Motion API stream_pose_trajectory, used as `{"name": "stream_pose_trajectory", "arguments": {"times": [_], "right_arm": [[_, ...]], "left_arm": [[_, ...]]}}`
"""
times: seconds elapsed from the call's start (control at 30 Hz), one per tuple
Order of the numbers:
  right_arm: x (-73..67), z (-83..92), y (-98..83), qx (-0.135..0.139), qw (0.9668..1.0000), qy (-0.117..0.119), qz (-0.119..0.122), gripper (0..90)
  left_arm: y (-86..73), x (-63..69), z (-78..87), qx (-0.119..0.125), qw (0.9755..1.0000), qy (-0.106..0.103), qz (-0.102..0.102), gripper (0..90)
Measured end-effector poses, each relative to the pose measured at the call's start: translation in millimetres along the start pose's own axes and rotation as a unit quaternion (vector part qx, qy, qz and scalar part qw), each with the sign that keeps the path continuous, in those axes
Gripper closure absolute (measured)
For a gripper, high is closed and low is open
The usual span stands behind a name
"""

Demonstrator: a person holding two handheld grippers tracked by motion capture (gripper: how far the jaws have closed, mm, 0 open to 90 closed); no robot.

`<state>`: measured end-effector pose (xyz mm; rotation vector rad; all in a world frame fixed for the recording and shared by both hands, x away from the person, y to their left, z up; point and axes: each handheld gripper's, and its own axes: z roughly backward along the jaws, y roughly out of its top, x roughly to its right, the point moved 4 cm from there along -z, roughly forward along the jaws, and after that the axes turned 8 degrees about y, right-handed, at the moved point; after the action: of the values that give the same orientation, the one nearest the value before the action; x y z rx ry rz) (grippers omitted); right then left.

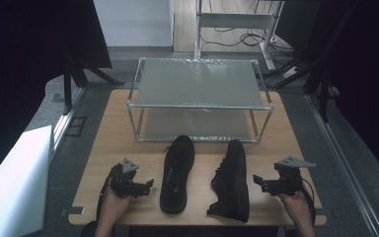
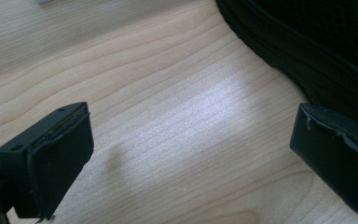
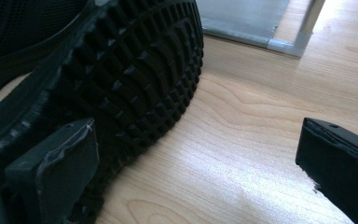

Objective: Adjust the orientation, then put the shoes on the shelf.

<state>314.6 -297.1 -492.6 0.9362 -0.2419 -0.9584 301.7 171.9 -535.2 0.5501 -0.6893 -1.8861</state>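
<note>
Two hand-held grippers at the near edge of the table (image 1: 123,128), flanking a pair of black shoes. Left gripper (image 1: 149,187) released, jaws spread wide over bare wood, just left of the left shoe (image 1: 177,173) and not touching it. Right gripper (image 1: 256,183) likewise released, close beside the right shoe (image 1: 232,180), nothing between its jaws.

Left shoe upright on its sole, toe pointing far; right shoe tipped on its side, sole facing right, toe also far. Beyond both, a two-shelf metal rack (image 1: 200,106) at the far half of the table, probably the place for the shoes.

Possible trouble: a pinch on the right shoe's thick, knobbly sole likely to slip or to roll the shoe further over; a grasp on soft mesh upper apt to fold and let the heel sag. A low lift toward the rack liable to catch a toe on the front rail of either shelf. Also some risk of nudging the shoes together with both grippers closing in at once.

From above: overall layout and the rack's two levels. From the right gripper view (image 3: 200,163): the lugged tread (image 3: 121,70) close up, one jaw in front of it, a rack corner (image 3: 242,18) behind. From the left gripper view (image 2: 191,154): just the shoe's rim (image 2: 307,46) and bare wood between the jaws
</note>
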Motion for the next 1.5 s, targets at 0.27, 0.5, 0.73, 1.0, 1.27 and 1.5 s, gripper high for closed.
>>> {"name": "stream_pose_trajectory", "arguments": {"times": [0.27,0.5,0.73,1.0,1.27,1.5], "right_arm": [[-5.4,1.1,5.6,-0.002,1.0,0.007,0.006,0.0],[-12.2,3.6,13.2,-0.002,0.9998,0.013,0.013,0.0],[-22.3,1.0,20.5,-0.005,0.9995,0.023,0.021,0.0],[-31.6,-5.7,27.0,0.002,0.9993,0.033,0.016,0.0],[-33.7,-15.6,25.0,-0.006,0.9996,0.019,0.02,0.0],[-25.1,-9.0,19.1,-0.001,0.9997,0.021,-0.013,0.0]], "left_arm": [[0.0,-0.2,0.1,-0.002,1.0,0.001,-0.001,0.0],[-0.1,-1.0,-0.2,-0.001,1.0,0.003,0.001,0.0],[0.1,-0.8,0.1,-0.001,1.0,0.004,0.001,0.0],[-0.2,-0.2,-0.4,-0.004,1.0,0.003,0.001,0.0],[-0.4,-0.4,-0.1,-0.004,1.0,0.003,0.001,0.0],[-1.2,-1.4,0.5,-0.006,1.0,0.004,0.0,0.0]]}}
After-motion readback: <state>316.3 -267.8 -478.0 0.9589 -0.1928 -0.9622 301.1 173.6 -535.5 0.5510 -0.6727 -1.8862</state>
